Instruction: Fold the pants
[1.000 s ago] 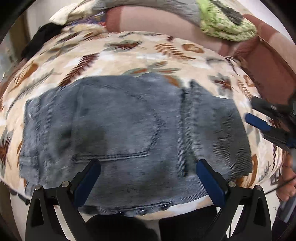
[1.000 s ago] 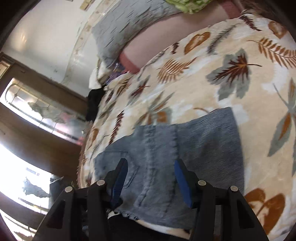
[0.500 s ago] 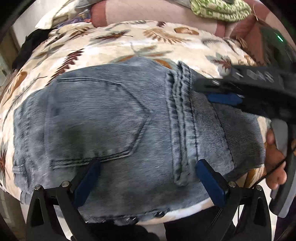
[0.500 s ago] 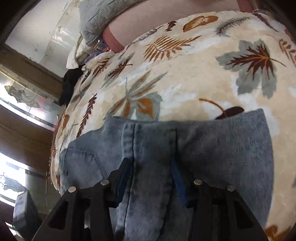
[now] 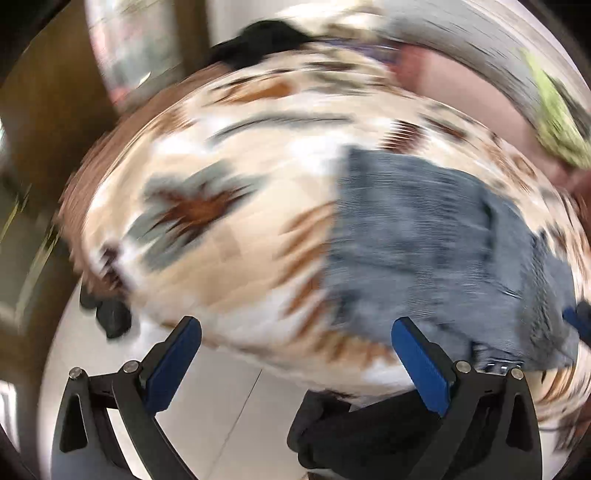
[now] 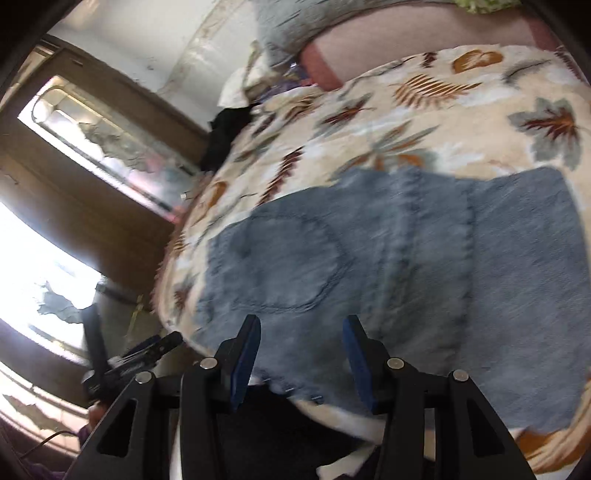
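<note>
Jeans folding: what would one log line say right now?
jeans: folded, flat on bed | left gripper: open, empty | right gripper: open, empty

Place: you are in a home bedroom.
Bed (image 6: 461, 122): a leaf-print blanket covers it.
Pillows (image 6: 291, 26): grey, piled at the far end by a pink bolster (image 6: 424, 40).
Clothes: jeans (image 6: 406, 258) lie flat on the blanket; a dark garment (image 6: 225, 136) sits near the corner.
Floor (image 5: 221, 406): pale tiles.
Wall side: a wooden-framed window (image 6: 110, 147) beside the bed.
</note>
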The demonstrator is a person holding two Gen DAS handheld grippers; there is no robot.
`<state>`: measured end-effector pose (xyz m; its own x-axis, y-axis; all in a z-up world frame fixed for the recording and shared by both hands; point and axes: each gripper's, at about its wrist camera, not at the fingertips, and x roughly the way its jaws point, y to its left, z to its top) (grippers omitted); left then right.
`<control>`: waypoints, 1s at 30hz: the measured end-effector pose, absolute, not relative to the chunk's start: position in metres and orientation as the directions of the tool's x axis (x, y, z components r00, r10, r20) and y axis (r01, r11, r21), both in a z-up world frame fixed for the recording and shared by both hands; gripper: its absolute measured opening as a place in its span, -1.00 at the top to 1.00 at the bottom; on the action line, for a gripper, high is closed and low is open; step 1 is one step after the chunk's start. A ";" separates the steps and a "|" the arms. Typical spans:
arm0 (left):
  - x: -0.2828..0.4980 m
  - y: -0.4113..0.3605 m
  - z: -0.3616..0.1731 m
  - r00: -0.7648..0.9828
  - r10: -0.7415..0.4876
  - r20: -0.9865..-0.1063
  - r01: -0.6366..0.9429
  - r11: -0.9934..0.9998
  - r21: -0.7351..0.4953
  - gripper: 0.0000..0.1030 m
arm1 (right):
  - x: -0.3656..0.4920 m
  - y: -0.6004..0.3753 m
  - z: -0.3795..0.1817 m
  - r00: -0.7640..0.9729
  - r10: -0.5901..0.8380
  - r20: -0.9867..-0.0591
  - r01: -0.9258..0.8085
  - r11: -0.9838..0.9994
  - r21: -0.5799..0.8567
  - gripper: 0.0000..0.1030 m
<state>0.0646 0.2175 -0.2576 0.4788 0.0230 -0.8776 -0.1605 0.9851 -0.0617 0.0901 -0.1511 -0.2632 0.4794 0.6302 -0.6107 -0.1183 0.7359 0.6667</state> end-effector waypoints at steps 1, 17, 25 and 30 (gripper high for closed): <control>0.061 0.229 -0.261 0.470 0.012 -0.882 -0.189 0.978 -0.087 -0.99 | 0.088 -0.147 -0.264 0.477 0.637 -0.606 -0.124 0.731 0.671 0.03; 0.103 0.242 -0.291 0.369 -0.474 -0.800 -0.298 0.755 -0.584 -0.99 | 0.064 -0.126 -0.260 0.440 0.661 -0.608 -0.162 0.724 0.670 0.03; 0.112 0.222 -0.313 0.329 -0.551 -0.767 -0.357 0.679 -0.641 -0.98 | 0.068 -0.138 -0.261 0.456 0.656 -0.601 -0.147 0.722 0.676 0.03; 0.130 0.214 -0.311 0.343 -0.544 -0.766 -0.344 0.685 -0.642 -0.87 | 0.069 -0.139 -0.265 0.452 0.664 -0.595 -0.147 0.714 0.685 0.03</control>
<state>0.1302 0.2142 -0.3107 0.3434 -0.5441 -0.7655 -0.3445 0.6853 -0.6416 0.0694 -0.1385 -0.2652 0.4516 0.6645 -0.5955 -0.1473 0.7137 0.6848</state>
